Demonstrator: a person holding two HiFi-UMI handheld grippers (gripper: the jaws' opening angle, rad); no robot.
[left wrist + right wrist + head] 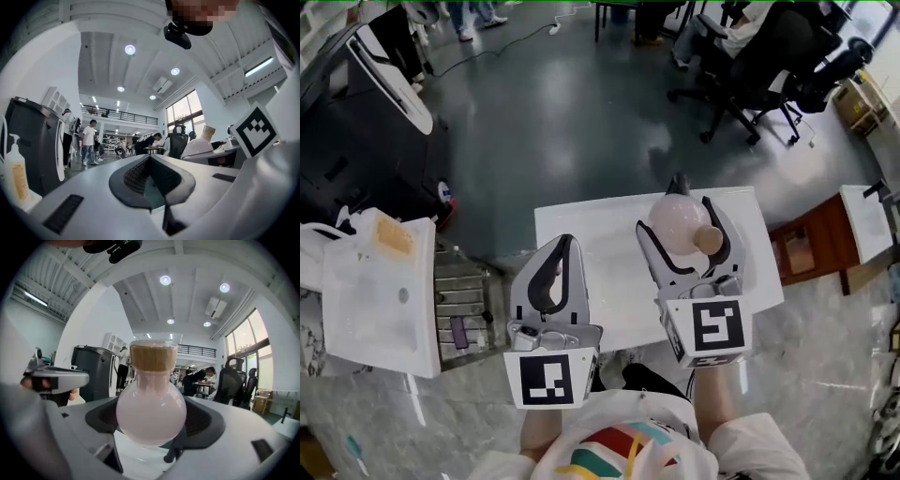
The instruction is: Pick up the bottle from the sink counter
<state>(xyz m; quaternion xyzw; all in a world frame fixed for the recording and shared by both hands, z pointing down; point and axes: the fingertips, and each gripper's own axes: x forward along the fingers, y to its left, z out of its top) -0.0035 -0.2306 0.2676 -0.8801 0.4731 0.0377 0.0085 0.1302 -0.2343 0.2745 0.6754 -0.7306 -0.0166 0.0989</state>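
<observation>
White rectangular surface [609, 234], seen from above, standing where a glossy grey floor [572, 103] meets paler, marble-patterned paving. To its left is the white sink counter [366, 309]. A pump bottle [394, 236] with an orange label stands upright at its far edge. Between sink counter and surface lies a grey slatted rack [464, 305]. On the floor are a black cabinet [356, 131] at far left, black office chairs [750, 66] at top right, and a brown wooden unit [811, 248] just beside the surface's right end.

Glossy grey floor [562, 122], white table [600, 234], black office chairs [759, 56], round ceiling lights [130, 49], tall windows [185, 110], white walls [93, 319].
</observation>
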